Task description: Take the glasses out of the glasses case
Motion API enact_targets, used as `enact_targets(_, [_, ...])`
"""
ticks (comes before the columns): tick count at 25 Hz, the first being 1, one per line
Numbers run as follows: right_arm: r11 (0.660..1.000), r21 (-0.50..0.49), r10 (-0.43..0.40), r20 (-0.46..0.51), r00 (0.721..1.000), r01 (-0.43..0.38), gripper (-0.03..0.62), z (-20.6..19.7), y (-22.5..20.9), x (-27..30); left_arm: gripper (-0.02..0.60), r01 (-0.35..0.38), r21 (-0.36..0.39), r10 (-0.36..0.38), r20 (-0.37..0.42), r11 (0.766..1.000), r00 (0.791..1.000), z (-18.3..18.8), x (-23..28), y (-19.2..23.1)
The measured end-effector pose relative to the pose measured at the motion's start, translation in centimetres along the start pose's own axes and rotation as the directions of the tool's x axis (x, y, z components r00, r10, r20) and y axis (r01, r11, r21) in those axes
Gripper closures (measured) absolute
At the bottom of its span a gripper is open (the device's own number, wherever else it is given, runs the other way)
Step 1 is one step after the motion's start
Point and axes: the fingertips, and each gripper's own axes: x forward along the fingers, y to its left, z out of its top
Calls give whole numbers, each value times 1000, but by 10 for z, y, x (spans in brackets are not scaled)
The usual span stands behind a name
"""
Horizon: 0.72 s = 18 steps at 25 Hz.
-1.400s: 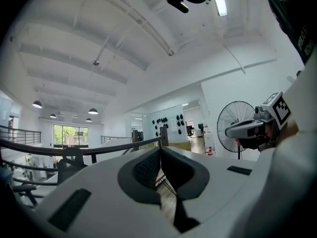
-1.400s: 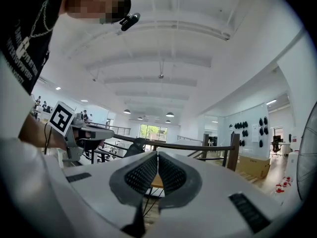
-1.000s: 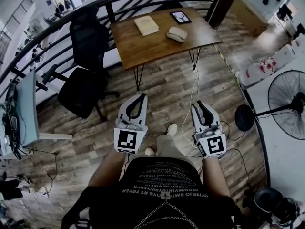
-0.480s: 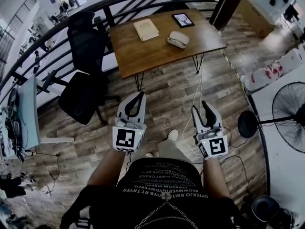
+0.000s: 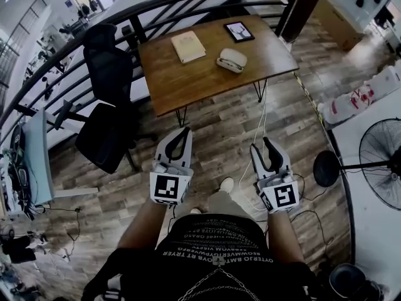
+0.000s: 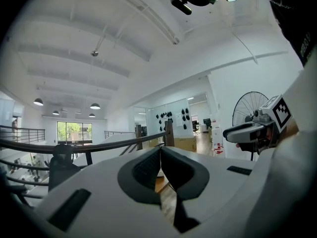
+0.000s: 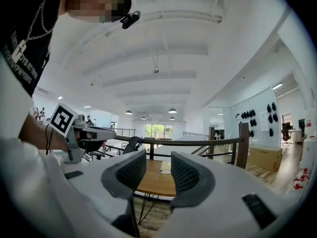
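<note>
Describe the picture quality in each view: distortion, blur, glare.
Head view: strong fisheye bends the floor, but the table is sharp. Left gripper view: black corners, bright ceiling, the left gripper close up and soft. Right gripper view: same black corners, far window washed out.

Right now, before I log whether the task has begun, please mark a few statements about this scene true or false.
1. The pale oval glasses case lies closed on the brown wooden table. True.
2. The right gripper grips the case. False: its jaws have just been opening and stand apart, with nothing between them.
3. The left gripper has its jaw tips together. True.
4. The cream book lies on the floor. False: it is on the table, beside the case.
</note>
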Motion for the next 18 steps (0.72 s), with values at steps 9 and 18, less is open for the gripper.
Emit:
enact_targets(9, [998,43,38,14,999,-38,447,7,-40,23,554,-32,2,32,8,999,999,14,43,0])
enact_targets(18, [997,29,77,39,996,-78,444,13,-87,39,554,-64,20,63,44,998,997,36,85,-15])
